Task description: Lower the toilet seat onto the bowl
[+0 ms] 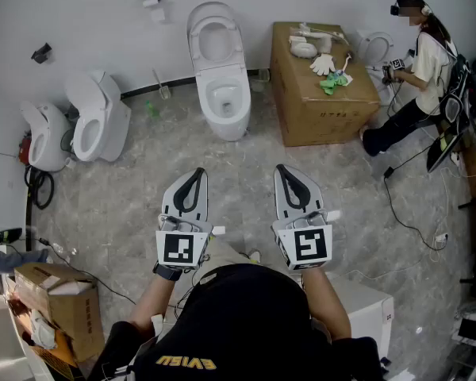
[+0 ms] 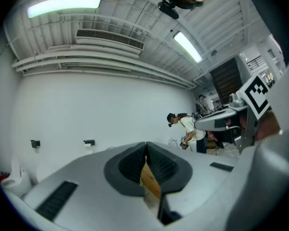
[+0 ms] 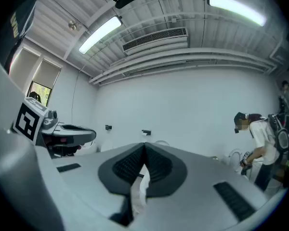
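Left hand-held gripper (image 1: 197, 173), right hand-held gripper (image 1: 282, 170) closed, empty; white toilet seat (image 1: 194, 32) apparently raised.

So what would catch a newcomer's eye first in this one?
The white ceramic toilet against the far wall, centre, its white seat raised. In the foreground the left claw and right claw are shut and empty, pointing toward it. A large brown cardboard box stands to its right.

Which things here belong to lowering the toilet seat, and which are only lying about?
For the job: middle toilet, raised seat, left gripper, right gripper, both with jaws shut.
Lying about: left toilets, box, white glove, cable.
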Demonstrator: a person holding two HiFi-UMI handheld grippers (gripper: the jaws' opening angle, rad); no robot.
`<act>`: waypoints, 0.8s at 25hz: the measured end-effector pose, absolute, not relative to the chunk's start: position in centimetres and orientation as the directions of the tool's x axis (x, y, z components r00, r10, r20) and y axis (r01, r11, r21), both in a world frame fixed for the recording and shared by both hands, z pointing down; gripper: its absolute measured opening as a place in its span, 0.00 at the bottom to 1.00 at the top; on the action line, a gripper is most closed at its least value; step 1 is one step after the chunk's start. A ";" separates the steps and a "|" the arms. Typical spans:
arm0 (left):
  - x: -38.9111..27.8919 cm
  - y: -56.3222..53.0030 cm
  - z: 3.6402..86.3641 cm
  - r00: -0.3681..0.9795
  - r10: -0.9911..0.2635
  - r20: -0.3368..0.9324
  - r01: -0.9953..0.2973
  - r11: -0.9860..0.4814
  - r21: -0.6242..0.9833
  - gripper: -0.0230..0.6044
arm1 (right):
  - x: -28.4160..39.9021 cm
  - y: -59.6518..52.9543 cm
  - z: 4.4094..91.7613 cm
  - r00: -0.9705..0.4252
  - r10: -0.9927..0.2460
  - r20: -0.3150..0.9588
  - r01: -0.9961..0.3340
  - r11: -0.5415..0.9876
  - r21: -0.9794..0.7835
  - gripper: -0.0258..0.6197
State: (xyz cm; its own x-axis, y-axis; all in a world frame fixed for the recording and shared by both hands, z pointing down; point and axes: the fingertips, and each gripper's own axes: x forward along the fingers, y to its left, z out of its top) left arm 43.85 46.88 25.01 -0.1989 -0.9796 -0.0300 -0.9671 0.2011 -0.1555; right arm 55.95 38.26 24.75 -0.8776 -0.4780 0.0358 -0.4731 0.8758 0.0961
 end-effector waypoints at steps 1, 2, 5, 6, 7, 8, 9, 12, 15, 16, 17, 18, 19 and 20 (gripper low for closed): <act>43.9 46.8 24.8 -0.185 -0.982 -0.047 -0.972 0.189 -0.138 0.06 | 56.0 38.3 24.9 -0.874 -0.485 0.036 -0.480 0.872 0.097 0.03; 44.0 46.9 24.7 -0.172 -0.983 -0.061 -0.976 0.178 -0.122 0.06 | 56.2 38.3 25.0 -0.870 -0.491 0.036 -0.486 0.869 0.098 0.03; 44.4 47.4 24.8 -0.154 -0.986 -0.067 -0.981 0.160 -0.108 0.06 | 56.7 38.6 25.6 -0.863 -0.502 0.048 -0.497 0.863 0.088 0.03; 44.4 47.7 25.0 -0.152 -0.987 -0.061 -0.982 0.157 -0.108 0.06 | 56.9 38.7 25.7 -0.861 -0.505 0.051 -0.500 0.862 0.083 0.03; 44.3 47.9 25.2 -0.148 -0.987 -0.054 -0.982 0.153 -0.106 0.06 | 57.0 38.8 25.8 -0.860 -0.508 0.053 -0.503 0.860 0.080 0.03; 44.2 48.2 25.5 -0.143 -0.989 -0.046 -0.983 0.147 -0.108 0.06 | 57.1 38.8 25.9 -0.859 -0.509 0.055 -0.505 0.860 0.078 0.03; 44.1 48.5 25.8 -0.135 -0.990 -0.038 -0.984 0.139 -0.114 0.06 | 57.1 38.8 26.0 -0.859 -0.509 0.057 -0.504 0.860 0.078 0.03; 43.9 49.1 26.0 -0.128 -0.991 -0.031 -0.984 0.131 -0.123 0.06 | 57.0 39.0 25.9 -0.863 -0.502 0.059 -0.497 0.864 0.086 0.03; 43.9 49.0 26.2 -0.128 -0.992 -0.018 -0.983 0.130 -0.131 0.06 | 56.8 39.1 26.0 -0.873 -0.484 0.067 -0.477 0.873 0.100 0.03; 44.1 48.9 26.2 -0.124 -0.992 -0.011 -0.981 0.124 -0.150 0.06 | 56.8 39.1 26.0 -0.874 -0.481 0.069 -0.473 0.875 0.102 0.03; 44.2 48.7 26.0 -0.118 -0.993 -0.010 -0.978 0.118 -0.175 0.06 | 56.8 39.1 26.1 -0.874 -0.481 0.069 -0.474 0.875 0.104 0.03; 44.4 48.6 25.7 -0.111 -0.994 -0.013 -0.974 0.112 -0.198 0.06 | 56.8 39.1 26.1 -0.872 -0.484 0.067 -0.476 0.873 0.104 0.03; 44.4 48.5 25.5 -0.107 -0.994 -0.015 -0.971 0.107 -0.214 0.06 | 56.7 39.1 26.1 -0.871 -0.487 0.067 -0.479 0.872 0.104 0.03; 44.4 48.4 25.5 -0.102 -0.995 -0.014 -0.971 0.103 -0.218 0.06 | 56.6 39.1 26.2 -0.870 -0.488 0.068 -0.480 0.871 0.104 0.04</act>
State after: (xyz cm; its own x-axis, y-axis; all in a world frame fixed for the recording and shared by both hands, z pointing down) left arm 44.43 48.44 25.54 -0.1021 -0.9947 -0.0145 -0.9705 0.1028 -0.2180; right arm 56.60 39.13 26.16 -0.8703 -0.4878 0.0676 -0.4801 0.8710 0.1042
